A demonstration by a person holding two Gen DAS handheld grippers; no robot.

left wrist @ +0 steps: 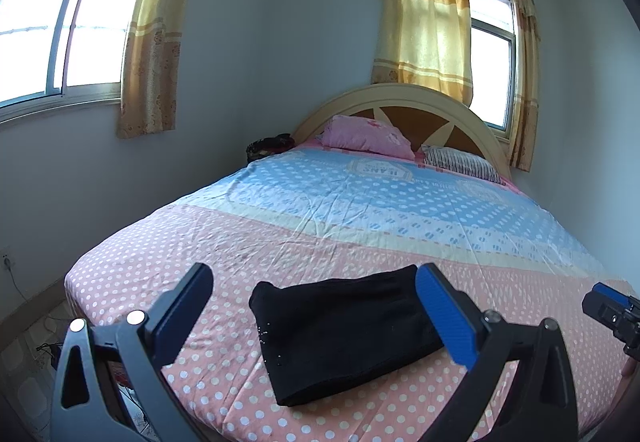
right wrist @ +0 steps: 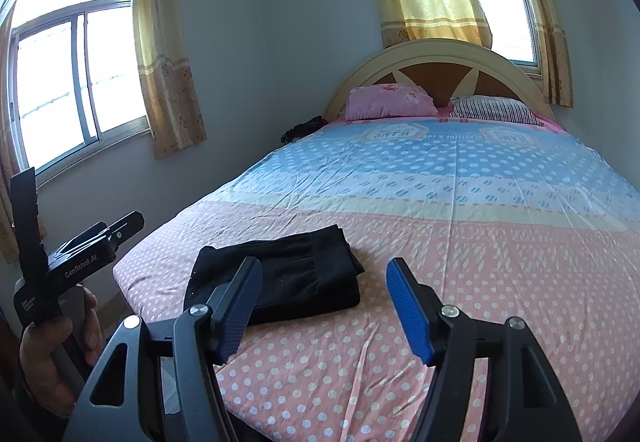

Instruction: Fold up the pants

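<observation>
The pants [left wrist: 340,330] lie folded compactly on the bed's [left wrist: 320,234] near end; both the left gripper [left wrist: 316,322] and right gripper [right wrist: 324,306] hover wide open, empty, apparently finished.

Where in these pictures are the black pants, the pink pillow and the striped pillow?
black pants [left wrist: 344,334]: left wrist view, middle of the folded bundle.
pink pillow [left wrist: 366,136]: left wrist view, centre of its front face.
striped pillow [right wrist: 494,109]: right wrist view, middle of its top.

Pants [left wrist: 344,334]: solid black. Bedsheet [left wrist: 320,226]: pink with white dots at 6 o'clock, blue with white dots toward 12. Pillows: pink [left wrist: 366,136]; dark-and-white striped [left wrist: 460,162]. Curtains [left wrist: 424,34]: yellow, banded.
</observation>
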